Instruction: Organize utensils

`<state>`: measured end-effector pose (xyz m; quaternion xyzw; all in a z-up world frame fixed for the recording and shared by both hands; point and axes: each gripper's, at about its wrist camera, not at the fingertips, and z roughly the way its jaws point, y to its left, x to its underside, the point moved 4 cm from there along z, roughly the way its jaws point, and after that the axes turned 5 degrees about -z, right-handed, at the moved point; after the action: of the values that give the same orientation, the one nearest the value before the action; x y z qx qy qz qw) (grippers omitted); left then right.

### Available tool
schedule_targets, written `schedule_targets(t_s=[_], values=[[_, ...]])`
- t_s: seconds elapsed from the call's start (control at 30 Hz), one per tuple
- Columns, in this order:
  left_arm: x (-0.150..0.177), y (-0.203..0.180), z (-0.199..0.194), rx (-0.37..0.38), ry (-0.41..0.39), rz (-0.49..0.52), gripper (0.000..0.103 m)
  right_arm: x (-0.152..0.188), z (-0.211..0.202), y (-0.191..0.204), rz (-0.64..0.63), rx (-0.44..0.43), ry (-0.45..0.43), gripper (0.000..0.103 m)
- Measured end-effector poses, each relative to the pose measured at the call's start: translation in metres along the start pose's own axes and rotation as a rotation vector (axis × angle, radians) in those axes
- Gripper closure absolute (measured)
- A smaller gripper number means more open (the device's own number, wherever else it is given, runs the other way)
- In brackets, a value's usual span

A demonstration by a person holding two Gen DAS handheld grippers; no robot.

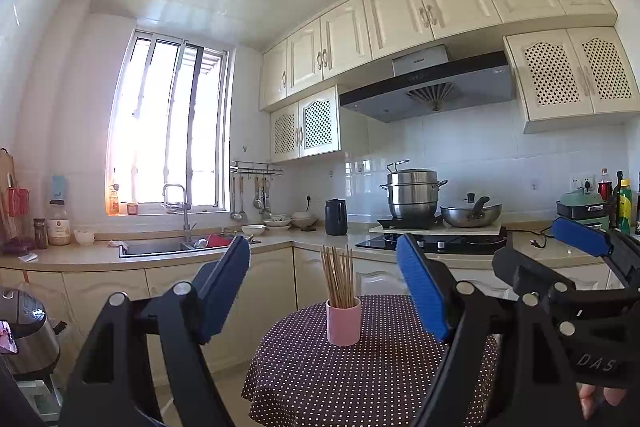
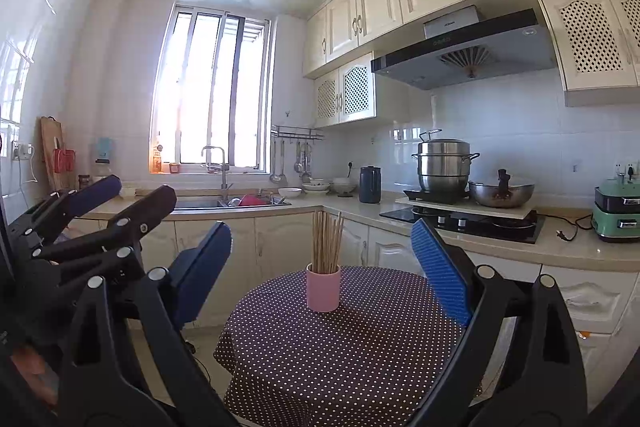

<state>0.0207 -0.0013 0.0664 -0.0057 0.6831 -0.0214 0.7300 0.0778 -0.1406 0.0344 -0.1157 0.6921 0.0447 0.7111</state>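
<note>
Left gripper (image 1: 324, 291) and right gripper (image 2: 322, 263) hover level with jaws spread and nothing between them, framing a pink cup (image 1: 343, 323) of upright chopsticks (image 1: 338, 275) on a polka-dot table (image 1: 360, 379).

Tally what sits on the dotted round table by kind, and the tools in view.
Pink cylindrical cup: 1
Bundle of wooden chopsticks standing in it: 1, sticks too close to count
Open blue-padded tools: 2, left and right
Total: 4
</note>
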Motion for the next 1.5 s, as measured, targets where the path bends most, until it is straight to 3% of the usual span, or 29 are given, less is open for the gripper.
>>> schedule_targets(t_s=[1.13, 1.5], values=[[0.001, -0.015, 0.003, 0.014, -0.015, -0.013, 0.028, -0.001, -0.005, -0.002, 0.002, 0.023, 0.007, 0.012], [0.006, -0.019, 0.008, 0.047, -0.020, -0.029, 0.028, -0.002, -0.010, -0.001, -0.030, 0.086, -0.004, 0.011]])
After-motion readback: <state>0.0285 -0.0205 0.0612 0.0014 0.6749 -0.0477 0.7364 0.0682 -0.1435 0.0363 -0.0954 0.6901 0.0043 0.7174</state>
